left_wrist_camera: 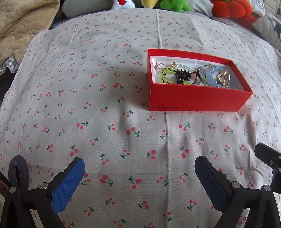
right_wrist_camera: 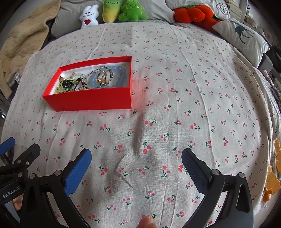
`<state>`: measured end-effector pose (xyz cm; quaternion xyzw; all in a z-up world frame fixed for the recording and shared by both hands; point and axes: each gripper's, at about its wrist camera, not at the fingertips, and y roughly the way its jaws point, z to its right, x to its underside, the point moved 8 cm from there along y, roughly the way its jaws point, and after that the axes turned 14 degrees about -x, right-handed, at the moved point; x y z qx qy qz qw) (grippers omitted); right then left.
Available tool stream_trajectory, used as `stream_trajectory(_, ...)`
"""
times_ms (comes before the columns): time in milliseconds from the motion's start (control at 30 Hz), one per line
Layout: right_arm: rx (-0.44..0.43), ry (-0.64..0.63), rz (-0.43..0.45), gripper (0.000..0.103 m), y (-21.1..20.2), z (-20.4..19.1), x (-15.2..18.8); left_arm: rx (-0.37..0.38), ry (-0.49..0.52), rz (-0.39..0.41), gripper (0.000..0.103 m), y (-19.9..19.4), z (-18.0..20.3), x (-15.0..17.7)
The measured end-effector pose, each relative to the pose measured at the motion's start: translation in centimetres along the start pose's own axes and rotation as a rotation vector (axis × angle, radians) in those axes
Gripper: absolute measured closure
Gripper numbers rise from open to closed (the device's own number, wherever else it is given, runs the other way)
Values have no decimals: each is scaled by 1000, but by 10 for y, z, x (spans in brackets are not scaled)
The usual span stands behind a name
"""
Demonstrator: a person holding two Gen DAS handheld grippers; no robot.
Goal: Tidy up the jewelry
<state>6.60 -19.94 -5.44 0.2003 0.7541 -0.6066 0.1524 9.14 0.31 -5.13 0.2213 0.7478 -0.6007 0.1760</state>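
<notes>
On our far left a beige blanket [right_wrist_camera: 22, 40] lies bunched at the edge of the bed, out of the working area; along the head of the bed sit a white plush [right_wrist_camera: 88, 16], a yellow-green one [right_wrist_camera: 110, 10] and a green one [right_wrist_camera: 131, 11], then an orange pumpkin cushion [right_wrist_camera: 191, 13] and a deer pillow [right_wrist_camera: 244, 35], all well apart from the job. Our left claw [left_wrist_camera: 139, 185] hangs released over the cherry-print sheet [left_wrist_camera: 105, 87], jaws spread wide with nothing between them; we judge it is parked low and back so the view ahead is unblocked. Ahead and to its right stands the red box [left_wrist_camera: 196, 100], open-topped so we can reach in; inside, from left to right, lie a gold ring [left_wrist_camera: 159, 65], a green bead bracelet [left_wrist_camera: 166, 73], a black hair clip [left_wrist_camera: 182, 76], a dark cord piece, a blue bead bracelet [left_wrist_camera: 210, 75] and a gold ornament [left_wrist_camera: 223, 77], tangled together and touching. No jewelry shows on the sheet, so we judge the gathering done or nearly so. Our right claw [right_wrist_camera: 136, 170] is likewise released and empty, with the box well ahead to its left; a fingertip [right_wrist_camera: 146, 222] shows at the bottom edge.
</notes>
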Motion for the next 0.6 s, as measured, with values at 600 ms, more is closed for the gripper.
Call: stream_trajectory(600,1,-2,-14,0,6,-4,5,-17,12,-16,1,4,2,4)
